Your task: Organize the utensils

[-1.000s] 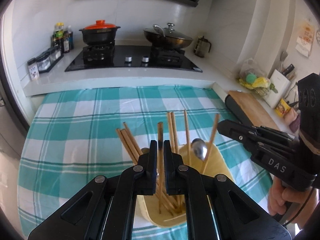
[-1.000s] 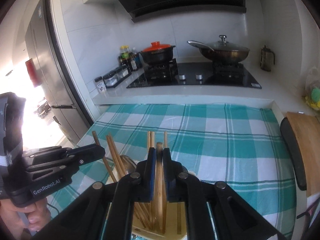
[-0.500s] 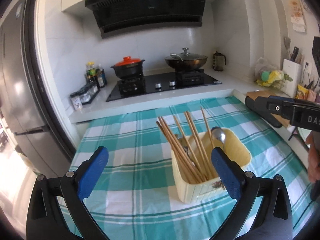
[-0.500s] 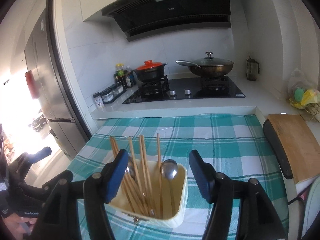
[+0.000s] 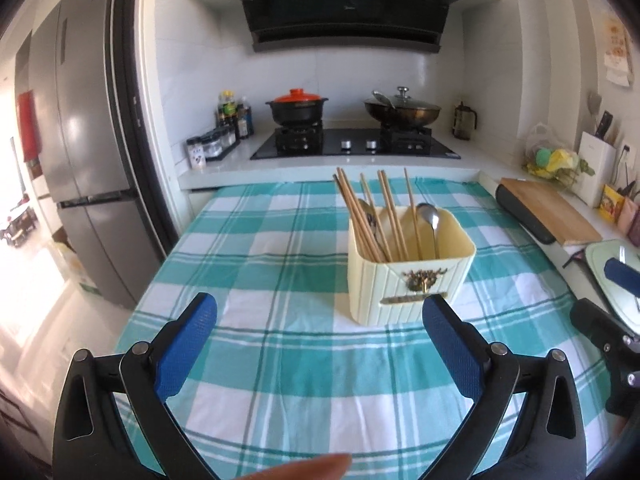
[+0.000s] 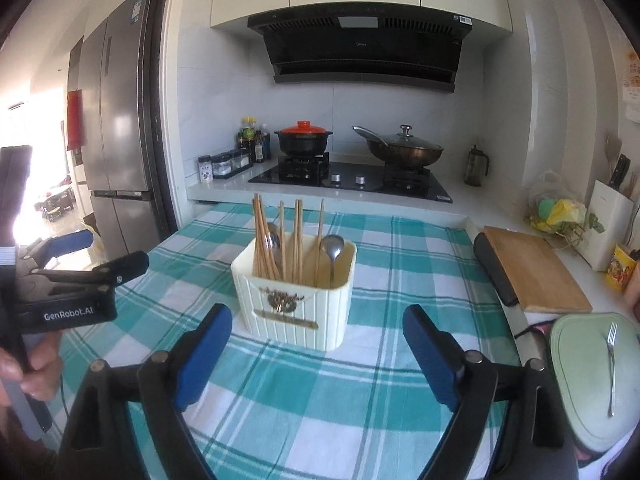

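Both grippers have pulled back from the holder (image 5: 408,276) since a second ago — then each was pinched on a chopstick down in it, now both hang clear over the cloth (image 5: 280,360). Left gripper (image 5: 320,352): fingers spread wide, nothing between them, holder just ahead and a bit right of centre. Right gripper (image 6: 318,354): its jaws have just been opening, fingers wide apart, nothing between them, holder ahead and slightly left.

Chopsticks (image 6: 276,236) stand leaning in the holder, bunched to its left side, with two spoons — one (image 6: 331,252) at right, one half hidden among the sticks. Holder sits upright on the checked cloth on the bench.

Means: the last two chopsticks look dropped in and released. One item still out — a fork (image 6: 610,364) lying on the pale green board (image 6: 580,400) at the right edge of the bench, well apart from the holder. Judging by that, the fork is probably next, and the right gripper is the nearer one.

Pose: both grippers tilted down toward the bench, roughly side by side. In the right view a hand (image 6: 36,368) holds the left gripper's handle at far left; the right gripper's fingers show at the right edge of the left view. A fingertip (image 5: 304,468) pokes in at the bottom of the left view.
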`<action>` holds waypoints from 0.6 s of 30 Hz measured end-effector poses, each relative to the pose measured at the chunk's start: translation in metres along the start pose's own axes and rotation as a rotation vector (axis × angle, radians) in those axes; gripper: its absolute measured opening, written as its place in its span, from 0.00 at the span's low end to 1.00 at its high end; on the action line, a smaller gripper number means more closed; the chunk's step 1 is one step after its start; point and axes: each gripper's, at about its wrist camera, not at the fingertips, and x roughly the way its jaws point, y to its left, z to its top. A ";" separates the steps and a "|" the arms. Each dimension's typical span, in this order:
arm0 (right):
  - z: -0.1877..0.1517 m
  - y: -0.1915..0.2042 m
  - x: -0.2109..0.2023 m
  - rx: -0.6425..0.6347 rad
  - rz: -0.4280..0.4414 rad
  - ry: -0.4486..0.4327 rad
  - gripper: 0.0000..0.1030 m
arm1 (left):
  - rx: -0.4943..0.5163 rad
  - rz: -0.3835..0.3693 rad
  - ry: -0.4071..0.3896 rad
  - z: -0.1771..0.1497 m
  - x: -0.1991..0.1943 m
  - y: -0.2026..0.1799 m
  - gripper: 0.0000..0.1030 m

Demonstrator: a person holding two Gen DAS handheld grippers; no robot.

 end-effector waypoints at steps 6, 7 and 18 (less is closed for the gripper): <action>-0.016 0.006 -0.010 0.072 -0.010 0.041 0.95 | 0.023 0.007 0.038 -0.020 -0.014 -0.002 0.99; -0.017 0.009 -0.011 0.072 -0.010 0.049 0.95 | 0.028 0.010 0.040 -0.022 -0.017 -0.003 0.99; -0.019 0.029 -0.032 0.057 -0.048 0.067 0.95 | 0.046 -0.016 0.072 -0.035 -0.035 -0.002 1.00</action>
